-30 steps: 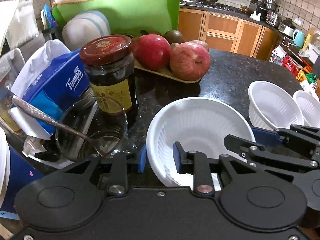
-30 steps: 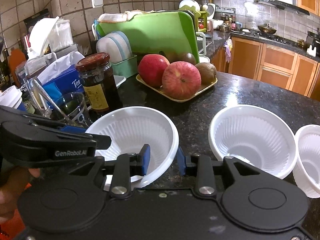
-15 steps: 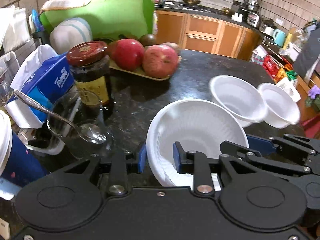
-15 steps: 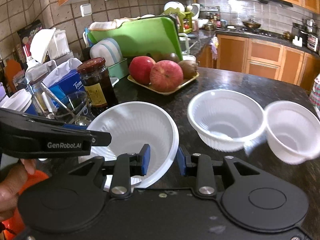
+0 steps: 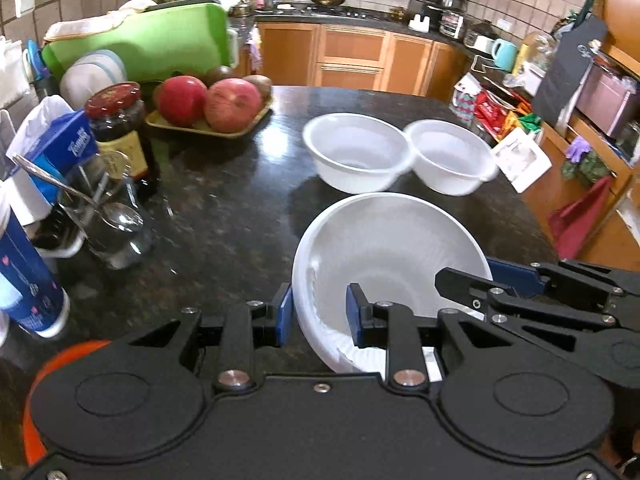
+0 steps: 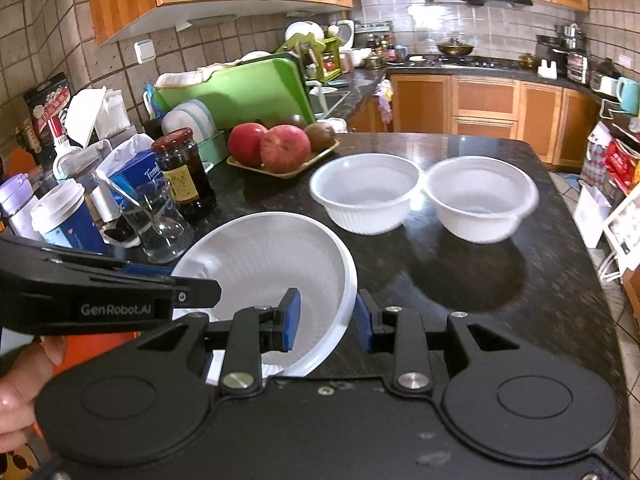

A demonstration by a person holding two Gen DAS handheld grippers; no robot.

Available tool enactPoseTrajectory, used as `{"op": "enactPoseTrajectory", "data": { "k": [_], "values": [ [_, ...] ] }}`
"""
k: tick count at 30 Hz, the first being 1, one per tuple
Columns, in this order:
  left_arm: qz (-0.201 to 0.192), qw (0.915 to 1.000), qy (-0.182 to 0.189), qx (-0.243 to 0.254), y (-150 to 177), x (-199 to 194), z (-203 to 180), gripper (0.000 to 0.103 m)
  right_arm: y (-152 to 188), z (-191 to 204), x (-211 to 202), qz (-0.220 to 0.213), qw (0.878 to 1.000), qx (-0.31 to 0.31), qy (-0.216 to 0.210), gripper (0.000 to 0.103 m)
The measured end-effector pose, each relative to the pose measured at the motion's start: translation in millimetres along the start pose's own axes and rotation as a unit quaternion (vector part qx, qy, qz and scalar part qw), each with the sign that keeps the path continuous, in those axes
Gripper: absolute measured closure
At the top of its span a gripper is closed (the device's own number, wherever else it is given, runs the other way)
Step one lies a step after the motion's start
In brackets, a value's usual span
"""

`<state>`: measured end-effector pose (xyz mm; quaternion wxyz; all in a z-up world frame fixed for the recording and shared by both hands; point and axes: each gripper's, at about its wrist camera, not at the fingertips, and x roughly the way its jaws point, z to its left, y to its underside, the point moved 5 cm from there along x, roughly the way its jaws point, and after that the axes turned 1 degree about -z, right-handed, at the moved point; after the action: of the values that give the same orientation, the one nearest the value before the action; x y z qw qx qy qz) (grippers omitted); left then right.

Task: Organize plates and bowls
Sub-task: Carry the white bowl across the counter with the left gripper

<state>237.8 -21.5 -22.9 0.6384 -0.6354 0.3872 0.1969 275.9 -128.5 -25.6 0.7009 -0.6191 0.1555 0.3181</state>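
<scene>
A: Your left gripper (image 5: 318, 314) and right gripper (image 6: 326, 318) both tilt down, each pinching the big bowl's (image 5: 384, 240) rim, held over the counter (image 5: 224, 216).

B: Two small bowls (image 6: 366, 194) sit at 12 o'clock. Your hand (image 6: 20, 392) is cut off.

home kitchen: wooden cabinets (image 6: 484, 100), stove (image 6: 456, 58), probably dish rack (image 6: 316, 54).

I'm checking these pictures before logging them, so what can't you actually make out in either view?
- Large bowl: near rim and underside hidden behind the gripper bodies in both views.
- Whether it rests on the counter: cannot tell.
- Two small bowls: edges smeared by motion blur, left view.
- Jar label: too small to read, right view.
- Hand: cut off by the left edge, right view.
</scene>
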Motion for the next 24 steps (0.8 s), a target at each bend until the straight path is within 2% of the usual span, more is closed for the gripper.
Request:
{"op": "enactPoseTrajectory", "data": {
  "k": [11, 17, 24],
  "values": [
    [0.011, 0.9995, 0.030, -0.004, 23, 2, -49, 0.067, 36, -50, -42, 0.008, 0.999, 0.031, 0.023, 0.070],
    [0.020, 0.9987, 0.040, -0.024, 38, 3, -70, 0.067, 49, -70, -58, 0.011, 0.999, 0.034, 0.022, 0.070],
    [0.027, 0.9980, 0.031, -0.048, 54, 1, -80, 0.068, 61, -81, -61, 0.025, 0.999, 0.025, 0.002, 0.070]
  ]
}}
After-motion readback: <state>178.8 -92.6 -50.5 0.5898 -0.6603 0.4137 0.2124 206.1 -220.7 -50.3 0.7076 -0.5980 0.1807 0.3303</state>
